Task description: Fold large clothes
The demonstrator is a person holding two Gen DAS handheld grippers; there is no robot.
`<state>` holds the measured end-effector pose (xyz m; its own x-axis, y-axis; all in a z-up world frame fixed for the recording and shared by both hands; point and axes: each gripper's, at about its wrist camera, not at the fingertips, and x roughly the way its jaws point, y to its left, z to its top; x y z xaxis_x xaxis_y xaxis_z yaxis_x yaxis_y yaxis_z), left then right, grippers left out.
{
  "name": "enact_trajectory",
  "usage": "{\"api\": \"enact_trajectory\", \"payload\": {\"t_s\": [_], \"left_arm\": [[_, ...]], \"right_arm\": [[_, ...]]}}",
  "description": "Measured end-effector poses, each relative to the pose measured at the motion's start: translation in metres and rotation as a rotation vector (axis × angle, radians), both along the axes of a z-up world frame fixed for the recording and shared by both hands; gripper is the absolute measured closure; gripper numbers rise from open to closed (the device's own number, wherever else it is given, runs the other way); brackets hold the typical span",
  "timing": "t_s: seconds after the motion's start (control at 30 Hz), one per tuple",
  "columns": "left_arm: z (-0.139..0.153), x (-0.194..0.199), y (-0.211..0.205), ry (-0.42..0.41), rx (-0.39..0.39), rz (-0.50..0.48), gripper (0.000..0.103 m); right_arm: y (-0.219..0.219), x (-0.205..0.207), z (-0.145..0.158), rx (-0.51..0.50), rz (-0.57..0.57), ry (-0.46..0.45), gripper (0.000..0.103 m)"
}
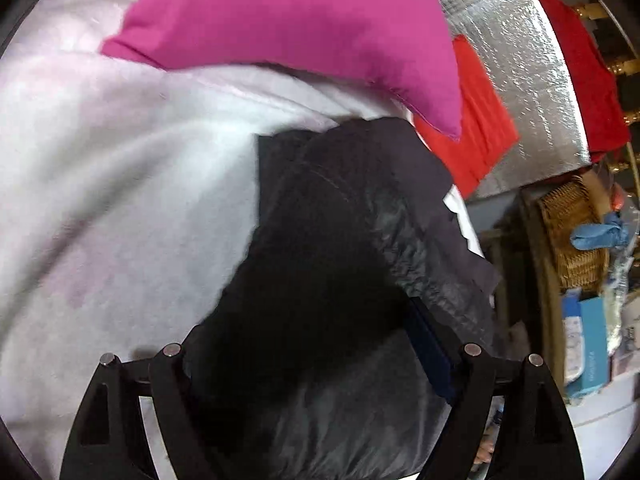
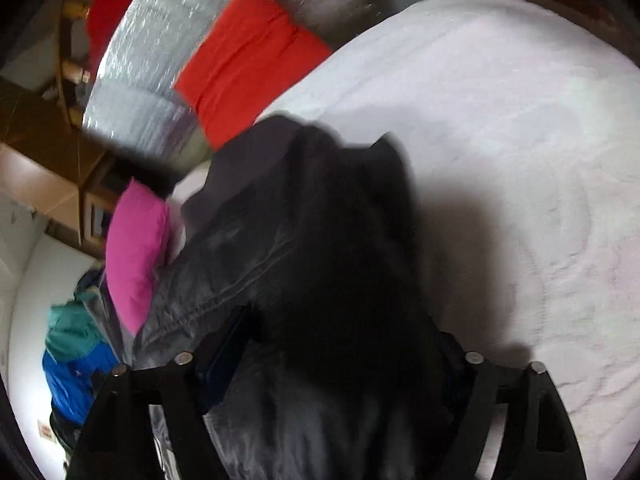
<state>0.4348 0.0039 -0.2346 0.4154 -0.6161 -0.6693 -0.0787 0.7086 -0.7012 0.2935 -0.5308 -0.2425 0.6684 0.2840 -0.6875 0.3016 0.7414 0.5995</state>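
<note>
A black jacket (image 1: 340, 248) fills the space between the fingers of both tools, bunched and lifted above the bed (image 1: 100, 200), which is covered in a pale fleecy blanket. The left tool (image 1: 320, 344) is clenched on a fold of the jacket, the fabric spilling forward over and past its fingers; one blue-padded finger (image 1: 428, 344) shows against the cloth. The right tool (image 2: 340, 344) grips the jacket too, with dark fabric packed between its fingers and hanging out ahead of them, casting a shadow on the bed beside it. Beyond the jacket in the left view lies a pink pillow (image 1: 300, 32), and just beside that a red cloth (image 1: 480, 120) resting on a silver foil sheet (image 1: 512, 40). Off the bed's edge stands a wicker basket (image 1: 572, 232). In the right view, a blue and green bundle (image 2: 76, 360) sits on the floor beyond the pink pillow.
</note>
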Motion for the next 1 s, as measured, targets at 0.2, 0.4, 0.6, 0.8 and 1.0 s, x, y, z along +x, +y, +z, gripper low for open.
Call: {"api": "enact_trajectory", "payload": {"t_s": [0.2, 0.4, 0.6, 0.8, 1.0], "left_arm": [[0.014, 0.005, -0.015, -0.066, 0.042, 0.020, 0.065], [0.043, -0.004, -0.015, -0.146, 0.026, 0.044, 0.078], [0.005, 0.003, -0.015, 0.037, 0.072, 0.064, 0.060], [0.057, -0.040, -0.010, -0.044, 0.243, 0.126, 0.044], [0.062, -0.100, -0.027, -0.087, 0.250, 0.070, 0.033]], "right_arm": [[0.018, -0.007, 0.020, -0.135, -0.030, -0.010, 0.071], [0.035, -0.030, 0.052, -0.262, -0.118, -0.114, 0.079], [0.023, -0.035, 0.020, -0.185, -0.172, 0.000, 0.052], [0.016, -0.093, 0.059, -0.065, -0.274, -0.108, 0.024], [0.030, -0.134, 0.061, 0.105, -0.282, -0.111, 0.023]]}}
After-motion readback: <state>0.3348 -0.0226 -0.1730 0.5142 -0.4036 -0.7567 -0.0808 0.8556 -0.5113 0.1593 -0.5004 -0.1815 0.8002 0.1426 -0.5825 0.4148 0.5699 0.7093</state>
